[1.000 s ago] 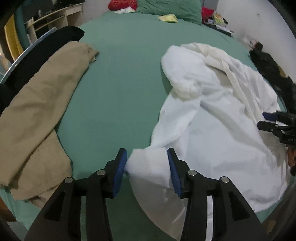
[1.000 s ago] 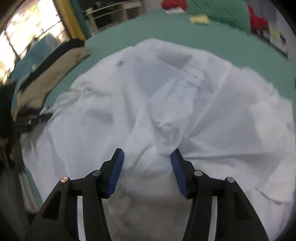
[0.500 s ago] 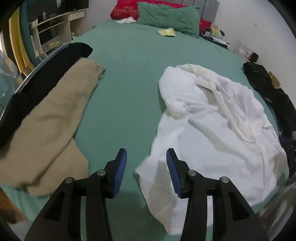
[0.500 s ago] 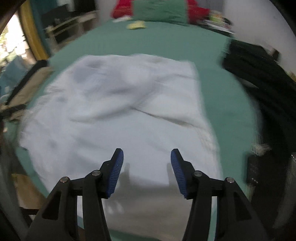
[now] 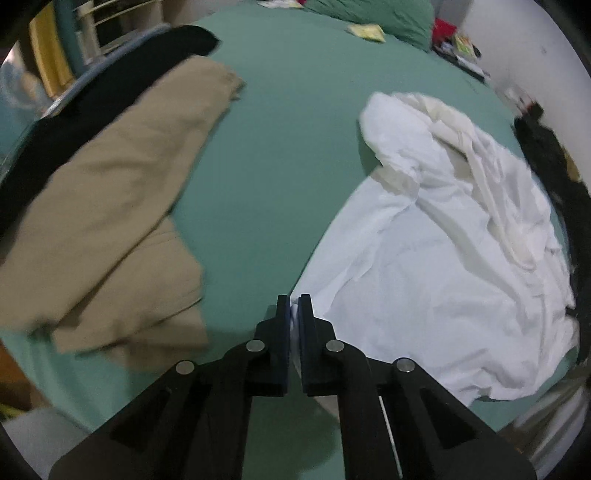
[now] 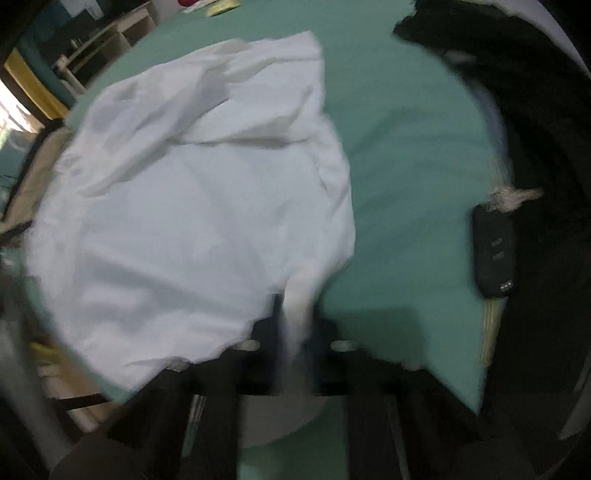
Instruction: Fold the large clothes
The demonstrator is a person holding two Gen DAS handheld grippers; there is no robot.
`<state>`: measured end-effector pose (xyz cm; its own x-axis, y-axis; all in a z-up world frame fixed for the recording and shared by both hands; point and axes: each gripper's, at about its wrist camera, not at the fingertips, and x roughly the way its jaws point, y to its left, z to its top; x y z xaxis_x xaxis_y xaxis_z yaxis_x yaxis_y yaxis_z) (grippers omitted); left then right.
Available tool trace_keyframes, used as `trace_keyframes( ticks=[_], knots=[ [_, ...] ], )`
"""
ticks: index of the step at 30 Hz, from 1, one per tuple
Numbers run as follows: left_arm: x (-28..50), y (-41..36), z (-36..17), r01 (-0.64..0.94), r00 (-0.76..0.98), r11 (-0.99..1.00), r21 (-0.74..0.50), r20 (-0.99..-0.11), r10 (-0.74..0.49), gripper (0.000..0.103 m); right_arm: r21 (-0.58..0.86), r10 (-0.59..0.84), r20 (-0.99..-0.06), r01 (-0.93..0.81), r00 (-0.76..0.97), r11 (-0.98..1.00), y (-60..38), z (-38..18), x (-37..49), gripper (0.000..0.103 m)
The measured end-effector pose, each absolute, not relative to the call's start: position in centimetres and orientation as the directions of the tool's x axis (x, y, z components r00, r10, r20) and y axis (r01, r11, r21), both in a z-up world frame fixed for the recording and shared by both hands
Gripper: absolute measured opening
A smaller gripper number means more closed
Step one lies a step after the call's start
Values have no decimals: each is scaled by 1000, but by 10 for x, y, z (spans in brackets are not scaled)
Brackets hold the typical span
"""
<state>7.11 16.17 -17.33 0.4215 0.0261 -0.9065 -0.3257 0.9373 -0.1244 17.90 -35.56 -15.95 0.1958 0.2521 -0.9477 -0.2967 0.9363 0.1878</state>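
Observation:
A large white garment (image 5: 436, 251) lies crumpled on the green bed (image 5: 288, 147), on its right half. My left gripper (image 5: 294, 314) is shut on the garment's near left corner at the bed's front edge. In the right wrist view the same white garment (image 6: 199, 199) spreads to the left. My right gripper (image 6: 295, 317) is blurred; its jaws look closed on the garment's near right corner.
A tan garment (image 5: 110, 206) and a black one (image 5: 92, 107) lie on the bed's left side. Black clothing (image 6: 535, 122) and a dark remote-like object (image 6: 493, 254) lie at the right edge. Pillows (image 5: 373, 14) and shelves (image 6: 99, 40) stand at the far end.
Both grippers were open half a second ago. Now the left has closed on the garment's near left corner and the right has closed on its near right corner. The views shifted closer.

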Motion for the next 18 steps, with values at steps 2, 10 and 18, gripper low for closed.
trace_keyframes(
  ticks=[2, 10, 18],
  knots=[
    [57, 165, -163, -350, 429, 929, -117, -902, 47, 5, 170, 234, -953, -297, 194, 940, -357, -156, 175, 6],
    [7, 185, -149, -477, 351, 876, -68, -929, 119, 5, 128, 200, -949, -281, 243, 951, -370, -119, 169, 6],
    [25, 170, -148, -348, 428, 926, -145, -904, 19, 37, 55, 101, -981, -263, 164, 963, -376, -131, 162, 25]
  ],
)
